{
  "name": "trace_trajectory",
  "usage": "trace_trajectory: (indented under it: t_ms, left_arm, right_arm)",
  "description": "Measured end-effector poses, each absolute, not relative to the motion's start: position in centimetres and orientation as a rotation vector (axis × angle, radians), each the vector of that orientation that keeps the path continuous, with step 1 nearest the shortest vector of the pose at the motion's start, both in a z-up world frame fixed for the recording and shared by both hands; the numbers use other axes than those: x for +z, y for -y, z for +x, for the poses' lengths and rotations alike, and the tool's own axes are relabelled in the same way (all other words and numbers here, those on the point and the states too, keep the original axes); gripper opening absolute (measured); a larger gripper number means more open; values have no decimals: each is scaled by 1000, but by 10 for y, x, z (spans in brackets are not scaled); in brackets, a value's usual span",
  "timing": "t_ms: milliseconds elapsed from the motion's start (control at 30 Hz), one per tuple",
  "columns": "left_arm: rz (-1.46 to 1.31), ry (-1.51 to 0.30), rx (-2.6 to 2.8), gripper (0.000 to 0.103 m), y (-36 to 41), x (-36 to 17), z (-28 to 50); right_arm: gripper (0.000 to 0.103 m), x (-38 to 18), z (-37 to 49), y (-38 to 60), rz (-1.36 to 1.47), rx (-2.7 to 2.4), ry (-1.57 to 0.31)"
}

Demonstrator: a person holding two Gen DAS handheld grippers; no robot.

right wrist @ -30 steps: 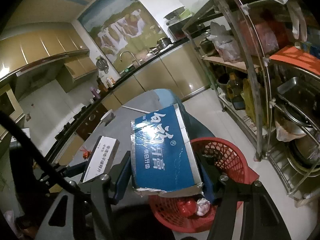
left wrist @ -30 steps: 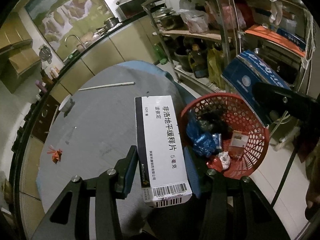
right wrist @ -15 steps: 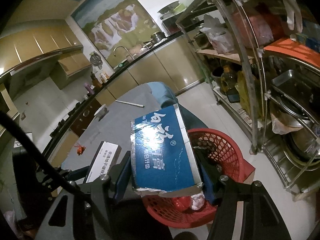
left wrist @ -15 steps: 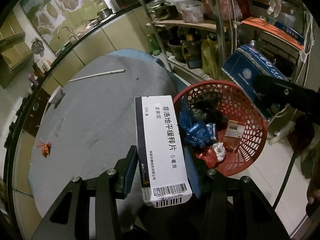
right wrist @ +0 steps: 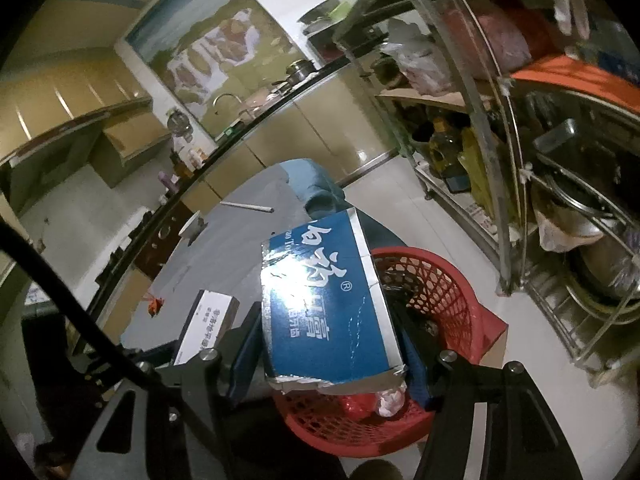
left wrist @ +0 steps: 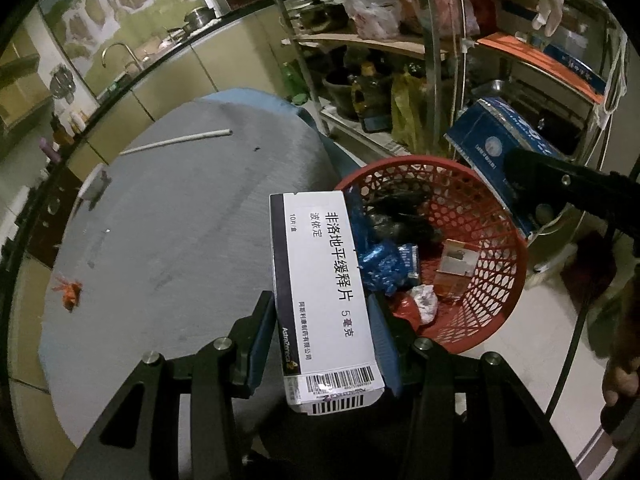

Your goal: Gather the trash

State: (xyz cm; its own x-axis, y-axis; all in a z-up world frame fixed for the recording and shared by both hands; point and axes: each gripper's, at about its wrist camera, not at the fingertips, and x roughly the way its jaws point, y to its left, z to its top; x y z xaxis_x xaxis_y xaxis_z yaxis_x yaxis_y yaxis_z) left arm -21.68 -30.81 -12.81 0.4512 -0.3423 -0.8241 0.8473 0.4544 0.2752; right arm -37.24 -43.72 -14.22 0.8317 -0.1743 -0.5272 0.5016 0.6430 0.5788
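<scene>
My left gripper [left wrist: 320, 332] is shut on a white medicine box [left wrist: 324, 292] with black Chinese print, held over the table edge beside the red trash basket [left wrist: 492, 208]. The basket sits on the floor and holds several wrappers. My right gripper [right wrist: 332, 336] is shut on a blue toothpaste box [right wrist: 324, 300] with silver edges, held above the basket [right wrist: 448, 292]. The blue box [left wrist: 500, 148] and right gripper also show at the right of the left wrist view. The white box [right wrist: 208, 328] shows low left in the right wrist view.
A round grey table [left wrist: 168, 216] carries a white stick [left wrist: 176, 142], a small white cup [left wrist: 94, 184] and an orange wrapper scrap [left wrist: 70, 290]. A metal shelf rack [left wrist: 440, 60] full of pots and bags stands behind the basket. Kitchen counters [right wrist: 260, 120] run along the back.
Both grippers have moved toward the basket with their boxes still held. The basket now sits closer and more central under both boxes.
</scene>
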Motion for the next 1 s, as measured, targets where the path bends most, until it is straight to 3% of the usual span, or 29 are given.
trace_trajectory:
  t_ms: [600,1000]
  left_arm:
    - [711,-841,-991,52,325,-140,-220]
    - [618,-855,-847,52,280,-124,-185]
  right_arm:
    - [71,-178,-375,473,1051,-384,-404]
    - [71,-173,-378,470,1039,-394,-399]
